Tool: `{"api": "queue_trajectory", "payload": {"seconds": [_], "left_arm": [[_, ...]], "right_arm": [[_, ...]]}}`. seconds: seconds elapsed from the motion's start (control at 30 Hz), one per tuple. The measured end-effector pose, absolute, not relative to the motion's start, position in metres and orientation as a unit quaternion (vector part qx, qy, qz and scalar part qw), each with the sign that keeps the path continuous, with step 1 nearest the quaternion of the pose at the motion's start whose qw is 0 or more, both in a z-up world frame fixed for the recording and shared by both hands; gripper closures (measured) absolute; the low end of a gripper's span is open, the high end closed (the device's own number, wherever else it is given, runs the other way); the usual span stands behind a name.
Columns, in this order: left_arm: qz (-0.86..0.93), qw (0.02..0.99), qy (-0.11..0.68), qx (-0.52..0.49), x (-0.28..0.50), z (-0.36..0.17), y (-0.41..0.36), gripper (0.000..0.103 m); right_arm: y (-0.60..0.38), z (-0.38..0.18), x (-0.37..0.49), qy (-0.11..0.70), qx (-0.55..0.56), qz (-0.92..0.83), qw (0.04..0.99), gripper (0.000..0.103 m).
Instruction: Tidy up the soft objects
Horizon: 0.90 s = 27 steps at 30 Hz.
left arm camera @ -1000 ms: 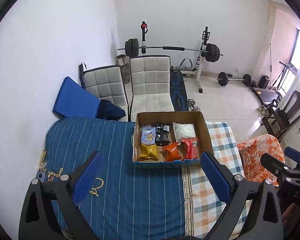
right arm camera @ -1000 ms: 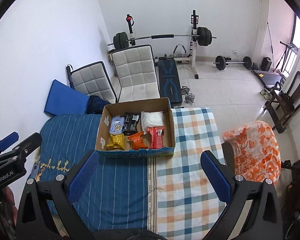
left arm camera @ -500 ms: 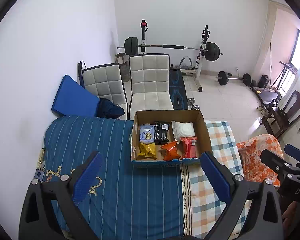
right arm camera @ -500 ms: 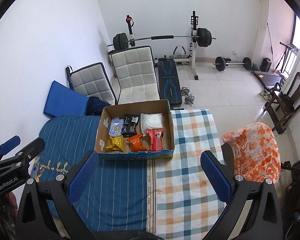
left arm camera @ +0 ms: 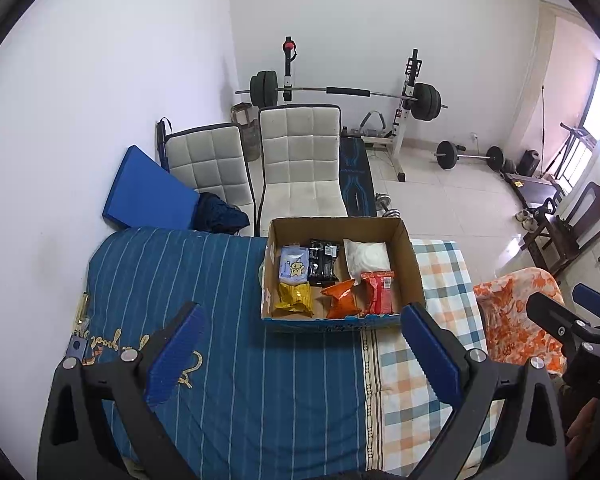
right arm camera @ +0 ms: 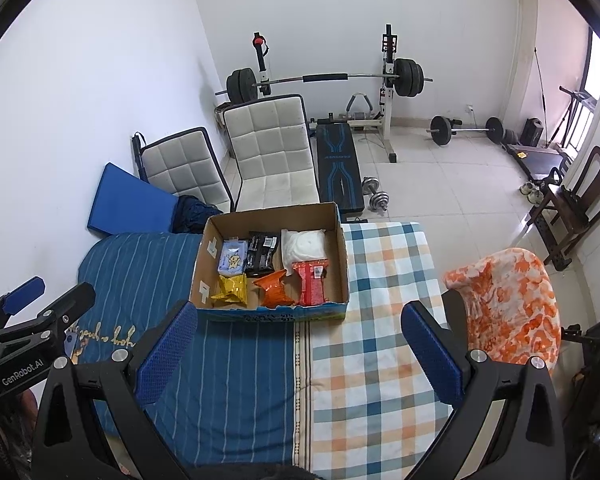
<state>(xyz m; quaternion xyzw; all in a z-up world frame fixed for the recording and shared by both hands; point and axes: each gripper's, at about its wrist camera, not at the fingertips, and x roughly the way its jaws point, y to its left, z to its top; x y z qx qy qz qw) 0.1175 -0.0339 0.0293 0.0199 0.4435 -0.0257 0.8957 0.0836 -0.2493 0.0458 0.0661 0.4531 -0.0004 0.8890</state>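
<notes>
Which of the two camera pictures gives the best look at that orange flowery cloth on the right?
The right wrist view. There the orange patterned cloth shows nearly whole, draped over something dark beside the checked cover. In the left wrist view the same cloth sits near the picture's edge, and the right gripper hides part of it.

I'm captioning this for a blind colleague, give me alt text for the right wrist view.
An open right gripper hovers above a cardboard box of snack packets on a bed, its blue fingers empty. Chairs and a barbell rack stand behind.
</notes>
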Motion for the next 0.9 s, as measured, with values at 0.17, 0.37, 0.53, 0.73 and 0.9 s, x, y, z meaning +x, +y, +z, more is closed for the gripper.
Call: {"api": "queue_trajectory", "payload": {"seconds": [0.17,0.37,0.53,0.73,0.9], "left_arm": [[-0.026,0.896,0.444,0.02,0.118,0.029,-0.034,0.003],[-0.026,0.895,0.444,0.021,0.117,0.029,-0.034,0.003],[-0.024,0.895,0.444,0.021,0.118,0.028,-0.033,0.003],[-0.025,0.895,0.444,0.02,0.118,0.027,-0.032,0.003],[-0.026,0.896,0.443,0.019,0.118,0.025,-0.03,0.003]], "right_arm": [[-0.247,0.049,0.084,0.451,0.063,-0.001,0.89,0.0],[-0.245,0.05,0.085,0.45,0.059,-0.003,0.891,0.0],[-0.24,0.054,0.086,0.445,0.045,-0.003,0.894,0.0],[-0.238,0.056,0.084,0.442,0.039,-0.002,0.896,0.0],[-0.237,0.057,0.084,0.442,0.039,0.0,0.896,0.0]]}}
